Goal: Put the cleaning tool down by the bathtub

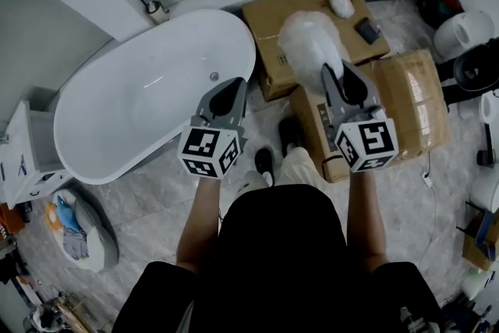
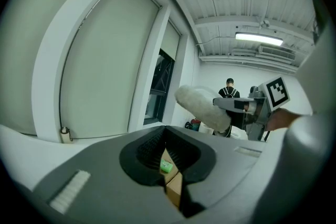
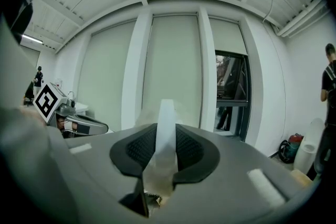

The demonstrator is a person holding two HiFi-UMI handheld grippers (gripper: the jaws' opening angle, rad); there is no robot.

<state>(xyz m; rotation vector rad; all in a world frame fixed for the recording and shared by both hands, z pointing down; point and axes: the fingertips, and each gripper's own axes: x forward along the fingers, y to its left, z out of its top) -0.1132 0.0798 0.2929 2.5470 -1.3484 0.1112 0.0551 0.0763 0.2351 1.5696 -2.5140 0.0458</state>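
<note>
Cleaning tool (image 1: 310, 47): its fluffy white head sits at 1 o'clock from me, raised above the cardboard boxes (image 1: 405, 101), right of the bathtub and not touching it. The white bathtub (image 1: 140, 105) fills 10 o'clock. My left gripper (image 1: 234, 83) points to 12 over the bathtub's near end, its 2 jaws drawn together on nothing. My right gripper (image 1: 337, 72) is clamped on the tool's pale handle, which stands upright between the pads.

A ceiling lamp (image 2: 259, 38) gives cool, even light, with a faint sheen on the bathtub (image 1: 148, 101). Both gripper views bend and darken at their edges.
</note>
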